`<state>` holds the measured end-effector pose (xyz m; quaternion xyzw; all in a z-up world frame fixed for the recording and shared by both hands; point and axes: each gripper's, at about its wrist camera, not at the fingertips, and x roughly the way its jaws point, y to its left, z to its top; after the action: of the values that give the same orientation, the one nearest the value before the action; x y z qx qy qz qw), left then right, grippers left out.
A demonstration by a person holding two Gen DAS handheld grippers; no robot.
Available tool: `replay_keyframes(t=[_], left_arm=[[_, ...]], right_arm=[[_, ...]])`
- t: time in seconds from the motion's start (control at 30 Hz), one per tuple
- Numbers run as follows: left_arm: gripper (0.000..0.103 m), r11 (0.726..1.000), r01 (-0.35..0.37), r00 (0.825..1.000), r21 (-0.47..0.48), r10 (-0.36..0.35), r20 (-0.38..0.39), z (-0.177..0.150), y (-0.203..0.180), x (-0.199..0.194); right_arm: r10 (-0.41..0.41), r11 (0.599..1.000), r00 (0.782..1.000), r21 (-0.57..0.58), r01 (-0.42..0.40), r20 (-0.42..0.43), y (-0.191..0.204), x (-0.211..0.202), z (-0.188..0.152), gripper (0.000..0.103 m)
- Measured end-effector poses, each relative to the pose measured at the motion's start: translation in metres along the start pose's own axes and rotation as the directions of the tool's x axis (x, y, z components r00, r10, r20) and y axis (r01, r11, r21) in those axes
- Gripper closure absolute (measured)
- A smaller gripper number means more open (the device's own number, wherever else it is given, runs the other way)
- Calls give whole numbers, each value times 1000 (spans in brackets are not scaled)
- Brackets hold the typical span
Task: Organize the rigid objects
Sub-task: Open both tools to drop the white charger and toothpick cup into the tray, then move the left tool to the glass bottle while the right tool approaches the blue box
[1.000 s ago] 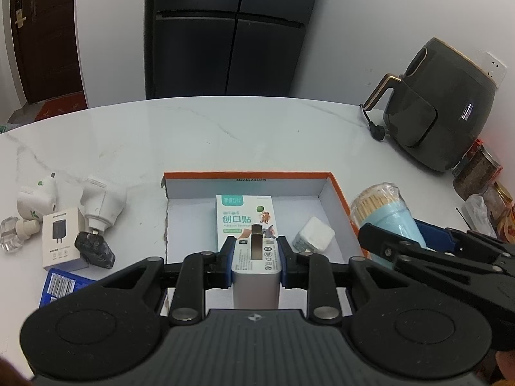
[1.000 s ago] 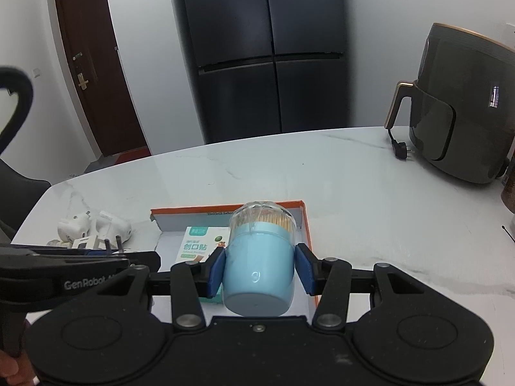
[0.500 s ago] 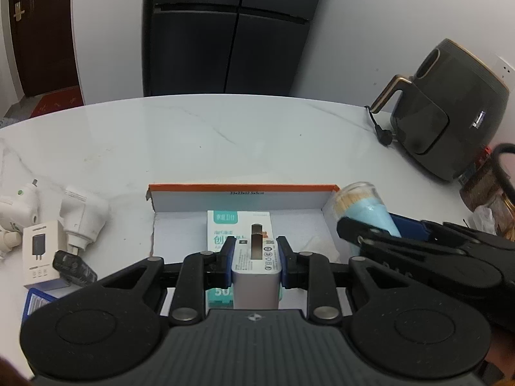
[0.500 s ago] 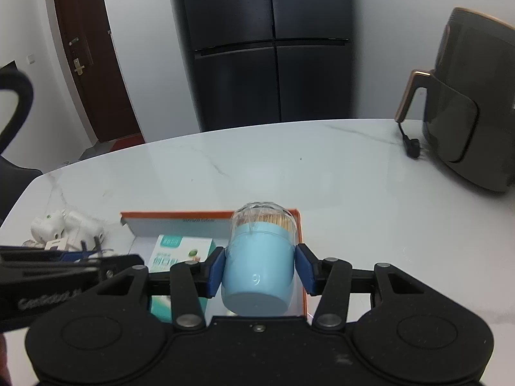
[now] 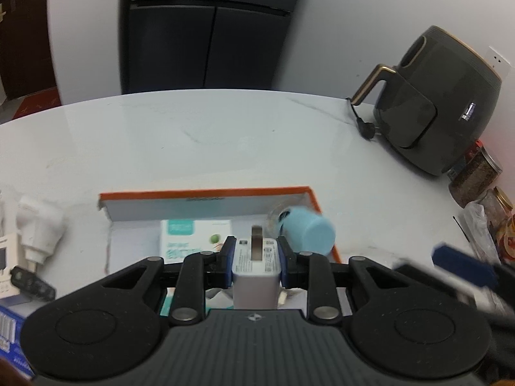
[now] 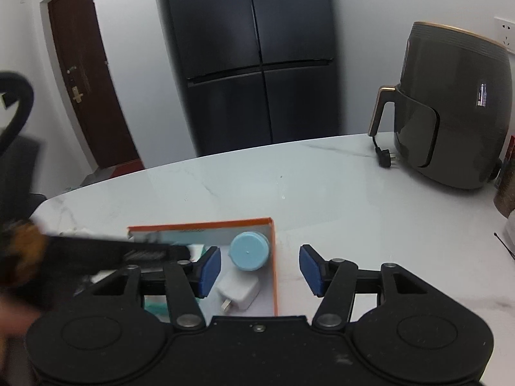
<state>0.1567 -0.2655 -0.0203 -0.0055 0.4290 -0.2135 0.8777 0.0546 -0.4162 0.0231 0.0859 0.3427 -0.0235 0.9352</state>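
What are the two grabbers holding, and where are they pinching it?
The left gripper pinches a white charger block by its two flat sides. The right gripper holds nothing: its jaws are opening, and the blue toothpick jar lies in the box.

Home kitchen/dining area: dark multi-door fridge (image 6: 254, 61) top centre against the wall, air fryer (image 6: 450, 109) at right on a white marble table (image 6: 289, 186), food jars (image 5: 476, 177) far right, brown door (image 6: 87, 80) upper left.
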Motion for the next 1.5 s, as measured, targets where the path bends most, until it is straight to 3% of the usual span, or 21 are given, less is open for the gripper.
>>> replay_keyframes(t=[0.03, 0.1, 0.23, 0.3, 0.6, 0.97, 1.5], left_arm=[[75, 1000, 9, 1000, 1, -9, -1, 1, -2, 0], [60, 1000, 22, 1000, 4, -22, 1, 1, -5, -3], [49, 1000, 15, 1000, 23, -15, 14, -4, -4, -21], [36, 1000, -11, 1000, 16, 10, 24, -9, 1, -34], [15, 989, -144, 989, -17, 145, 36, -41, 44, -99], [10, 961, -251, 967, -117, 255, 16, -76, 103, -150], [7, 924, -316, 945, -218, 326, 11, -101, 162, -186]], right_arm=[[-5, 1000, 1000, -4, 5, 2, 1, -4, -2, 37], [-11, 1000, 1000, -6, 11, 7, 2, -13, -4, 36], [-17, 1000, 1000, 9, 17, 13, 5, -29, -8, 35], [-17, 1000, 1000, 12, 16, 16, 9, -36, -10, 31], [31, 999, 999, -5, -31, 9, 46, -55, -28, 22], [110, 991, 993, -69, -112, -38, 110, -57, -46, 21], [189, 969, 980, -148, -197, -70, 177, -49, -52, 20]])
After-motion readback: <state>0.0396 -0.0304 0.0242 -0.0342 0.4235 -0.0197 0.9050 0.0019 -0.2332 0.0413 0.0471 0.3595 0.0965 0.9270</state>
